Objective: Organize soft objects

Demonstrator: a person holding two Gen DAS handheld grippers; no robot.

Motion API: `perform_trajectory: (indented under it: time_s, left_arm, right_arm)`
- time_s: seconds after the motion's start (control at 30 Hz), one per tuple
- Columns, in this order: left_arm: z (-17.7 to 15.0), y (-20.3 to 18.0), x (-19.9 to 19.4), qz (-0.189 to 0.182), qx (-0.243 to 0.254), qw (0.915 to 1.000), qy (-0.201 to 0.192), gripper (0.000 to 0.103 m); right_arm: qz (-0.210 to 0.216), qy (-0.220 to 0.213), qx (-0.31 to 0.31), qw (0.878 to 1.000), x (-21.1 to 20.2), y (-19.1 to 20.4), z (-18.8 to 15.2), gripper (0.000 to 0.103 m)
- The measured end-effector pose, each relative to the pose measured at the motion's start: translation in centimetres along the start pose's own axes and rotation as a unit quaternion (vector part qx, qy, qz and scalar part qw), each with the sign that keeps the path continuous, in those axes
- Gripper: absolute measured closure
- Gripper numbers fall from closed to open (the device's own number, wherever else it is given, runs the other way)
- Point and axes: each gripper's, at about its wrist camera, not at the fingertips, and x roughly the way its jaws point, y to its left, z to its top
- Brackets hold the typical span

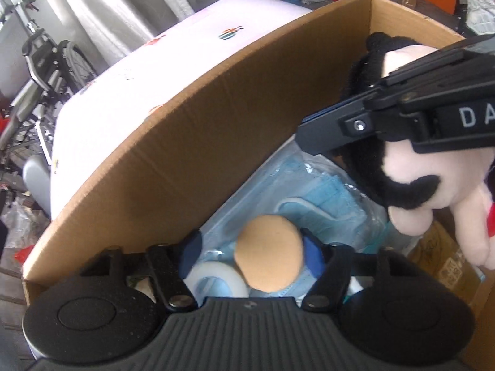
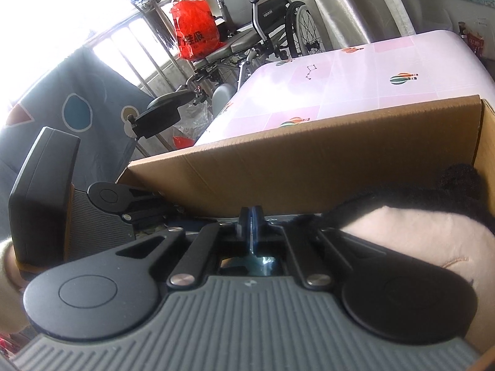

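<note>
Pointing down into the cardboard box (image 1: 191, 142), the left gripper (image 1: 252, 247) has its jaws spread wide w/ a tan round plush piece (image 1: 267, 256) sitting between the blue fingertips (image 1: 313, 255); can't tell if the pads actually press it, looks loose. Just under that piece, at the box bottom, lie a white tape roll (image 1: 213, 281) and clear-wrapped packs of blue face masks (image 1: 312, 198), filling the floor ahead of the gripper. To its right, the black-and-pink plush toy (image 1: 408, 170) sits inside the box near the far corner, head up by the rim. Right gripper (image 2: 251, 232) is clenched, blue pads together w/ nothing visible between them; its arm crosses in front of the toy in the left wrist view, and in its own view the toy's pink and black fur (image 2: 411, 225) lies right beside it on the right. Box wall stands just ahead of both grippers; beyond it, a pink patterned tabletop (image 2: 355, 74) and a wheelchair (image 2: 272, 21) further off.
</note>
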Motion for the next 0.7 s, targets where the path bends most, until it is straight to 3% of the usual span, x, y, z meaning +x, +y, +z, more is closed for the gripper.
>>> perform_trajectory:
  time_s: [0.07, 0.1, 0.2, 0.3, 0.37, 0.4, 0.5, 0.53, 0.6, 0.7]
  left_arm:
    - [0.0, -0.1, -0.1, 0.042, -0.002, 0.9991, 0.003, 0.026]
    - [-0.1, 0.0, -0.3, 0.045, -0.002, 0.9990, -0.002, 0.028]
    - [-0.5, 0.3, -1.3, 0.009, -0.013, 0.9997, -0.019, 0.058]
    - [-0.6, 0.9, -1.1, -0.037, -0.034, 0.9985, -0.021, 0.062]
    - [-0.6, 1.0, -0.5, -0.040, -0.042, 0.9982, -0.014, 0.062]
    - [-0.5, 1.0, -0.4, -0.039, -0.049, 0.9980, -0.014, 0.062]
    - [-0.6, 0.3, -2.4, -0.017, -0.054, 0.9980, -0.028, 0.041]
    - [-1.0, -0.2, -3.7, -0.018, -0.046, 0.9980, -0.040, 0.039]
    - [-1.7, -1.4, -5.9, -0.034, -0.028, 0.9972, -0.061, 0.036]
    - [-2.7, -4.1, -7.8, -0.083, 0.016, 0.9936, -0.076, 0.020]
  right_arm:
    - [0.000, 0.000, -0.004, 1.000, 0.1, 0.1, 0.1, 0.103]
    - [0.002, -0.001, -0.003, 1.000, 0.1, 0.0, 0.1, 0.103]
    - [0.014, -0.004, 0.011, 1.000, -0.1, -0.4, 0.2, 0.103]
    - [0.017, -0.005, 0.014, 1.000, -0.2, -0.5, 0.1, 0.103]
    - [0.016, -0.005, 0.010, 1.000, -0.3, -0.4, 0.0, 0.103]
    - [0.018, -0.006, 0.011, 1.000, -0.3, -0.4, 0.0, 0.103]
    - [0.031, -0.014, 0.025, 0.999, -0.7, -0.7, 0.0, 0.103]
    - [0.038, -0.015, 0.032, 0.999, -0.7, -1.0, 0.1, 0.103]
    - [0.047, -0.017, 0.045, 0.998, -0.9, -1.4, 0.0, 0.103]
    - [0.051, -0.018, 0.051, 0.997, -1.0, -1.5, 0.1, 0.103]
